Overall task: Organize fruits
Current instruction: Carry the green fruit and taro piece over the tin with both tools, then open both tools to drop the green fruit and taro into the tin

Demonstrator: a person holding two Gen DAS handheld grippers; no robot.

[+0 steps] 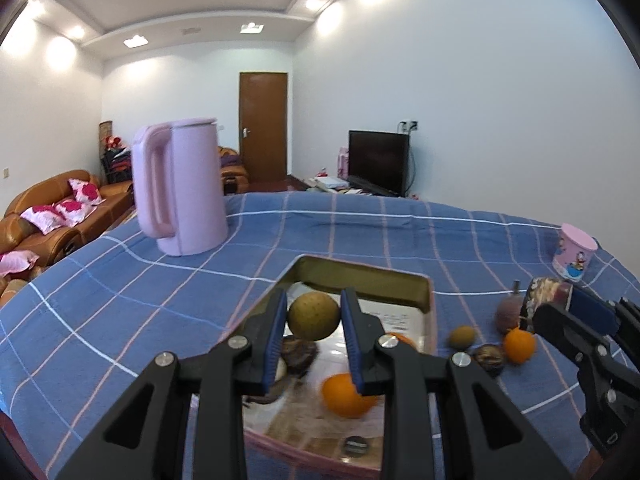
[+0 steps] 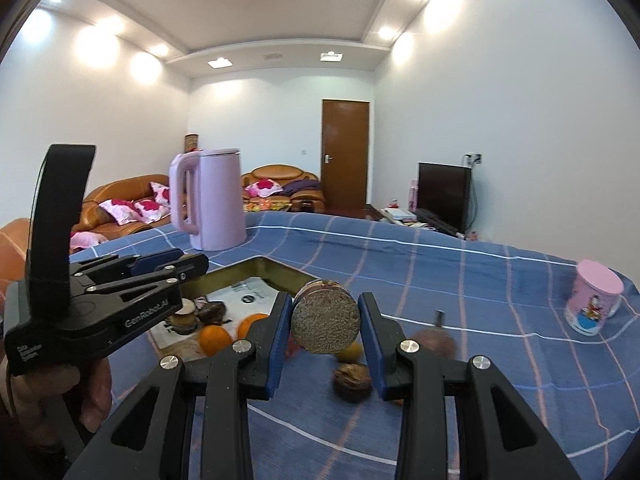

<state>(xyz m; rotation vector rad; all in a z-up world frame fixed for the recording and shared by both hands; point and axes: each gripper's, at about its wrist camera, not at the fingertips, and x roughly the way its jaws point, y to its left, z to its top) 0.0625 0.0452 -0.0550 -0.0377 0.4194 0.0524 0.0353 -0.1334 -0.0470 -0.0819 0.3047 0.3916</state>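
Observation:
My left gripper point(image 1: 314, 300) is shut on a round green-brown fruit point(image 1: 314, 316), which it holds above the metal tray point(image 1: 428, 300). In the tray lie an orange point(image 1: 346, 396) and a dark wrinkled fruit point(image 1: 298, 354). My right gripper point(image 2: 326, 304) is shut on a round brown piece with a speckled flat face point(image 2: 324, 318). It hovers over the cloth right of the tray point(image 2: 256, 266). Under it on the cloth lie a small green fruit point(image 2: 350, 350), a walnut-like fruit point(image 2: 352, 382) and a dark stemmed fruit point(image 2: 434, 340). An orange point(image 1: 519, 346) lies there too.
A pink kettle point(image 1: 180, 188) stands at the table's far left and a pink printed cup point(image 1: 574, 254) at the far right. The blue checked cloth point(image 1: 360, 232) covers the table. A hand point(image 2: 92, 392) holds the left gripper's handle. Sofas and a television stand beyond.

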